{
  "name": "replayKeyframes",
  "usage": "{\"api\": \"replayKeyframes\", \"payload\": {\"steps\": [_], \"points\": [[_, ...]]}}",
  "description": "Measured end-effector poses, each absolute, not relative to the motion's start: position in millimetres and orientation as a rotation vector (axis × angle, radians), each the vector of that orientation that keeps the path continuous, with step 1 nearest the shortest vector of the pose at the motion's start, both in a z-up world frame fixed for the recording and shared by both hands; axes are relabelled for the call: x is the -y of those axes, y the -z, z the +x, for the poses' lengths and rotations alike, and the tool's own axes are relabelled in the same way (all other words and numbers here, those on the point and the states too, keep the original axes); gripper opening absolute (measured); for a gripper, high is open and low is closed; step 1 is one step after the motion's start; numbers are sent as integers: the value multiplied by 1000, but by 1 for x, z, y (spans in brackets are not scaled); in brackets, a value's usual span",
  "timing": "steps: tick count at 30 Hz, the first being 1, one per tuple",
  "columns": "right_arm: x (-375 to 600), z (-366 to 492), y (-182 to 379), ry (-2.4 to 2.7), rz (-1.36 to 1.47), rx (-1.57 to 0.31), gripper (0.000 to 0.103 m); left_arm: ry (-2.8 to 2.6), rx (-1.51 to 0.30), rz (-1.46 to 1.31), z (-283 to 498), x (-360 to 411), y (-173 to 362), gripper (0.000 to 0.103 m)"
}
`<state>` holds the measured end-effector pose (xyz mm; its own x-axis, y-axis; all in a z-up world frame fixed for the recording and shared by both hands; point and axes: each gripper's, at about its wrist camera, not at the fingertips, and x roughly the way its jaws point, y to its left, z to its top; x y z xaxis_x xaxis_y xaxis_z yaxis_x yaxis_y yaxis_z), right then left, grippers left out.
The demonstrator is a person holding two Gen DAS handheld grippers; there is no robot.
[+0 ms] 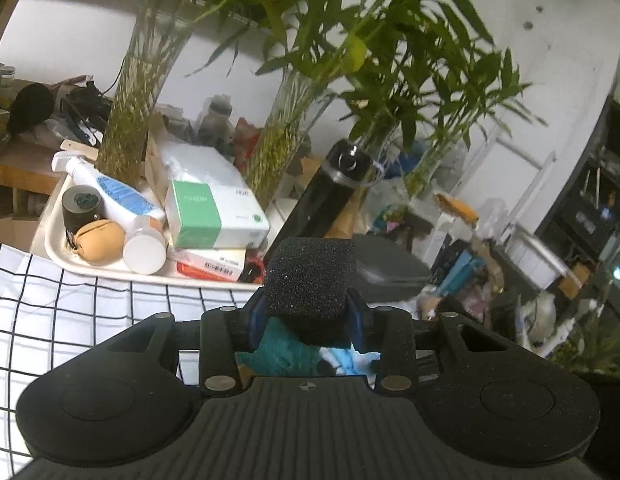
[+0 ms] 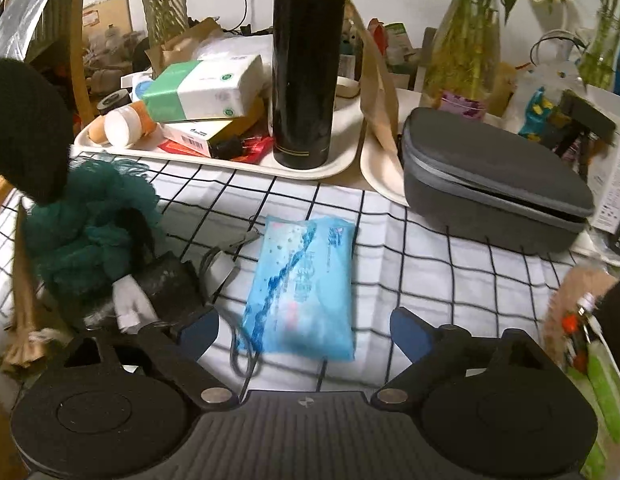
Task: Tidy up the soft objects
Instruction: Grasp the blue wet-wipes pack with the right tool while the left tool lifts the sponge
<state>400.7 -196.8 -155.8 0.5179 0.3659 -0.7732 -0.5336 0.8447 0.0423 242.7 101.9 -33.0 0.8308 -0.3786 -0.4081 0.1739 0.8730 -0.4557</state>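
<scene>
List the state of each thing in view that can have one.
Left claw: shut on black sponge.
Right claw: open, holding nothing.
Blue tissue pack: flat on checked cloth, between the open fingers.
Grey case: closed.
Black flask: upright, lid on.
Green tissue box: stacked on other boxes.

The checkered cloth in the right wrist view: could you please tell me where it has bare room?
Bare checkered cloth lies right of the blue tissue pack, below the grey zip case; a strip fronts the tray. The left is crowded: green yarn bundle, cable.
</scene>
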Motion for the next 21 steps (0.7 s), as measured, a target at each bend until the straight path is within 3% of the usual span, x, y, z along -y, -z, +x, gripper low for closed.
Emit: {"api": "replayKeyframes", "payload": {"steps": [9, 13, 15, 21], "points": [[170, 431, 188, -529, -216, -898, 91, 299, -426, -472, 238, -111, 28, 39], [168, 440, 203, -516, -194, -940, 83, 264, -438, -470, 241, -116, 31, 39], [170, 441, 202, -520, -171, -942, 74, 256, -442, -475, 241, -117, 32, 39], [174, 441, 194, -504, -180, -955, 67, 218, -442, -450, 239, -118, 30, 39]]}}
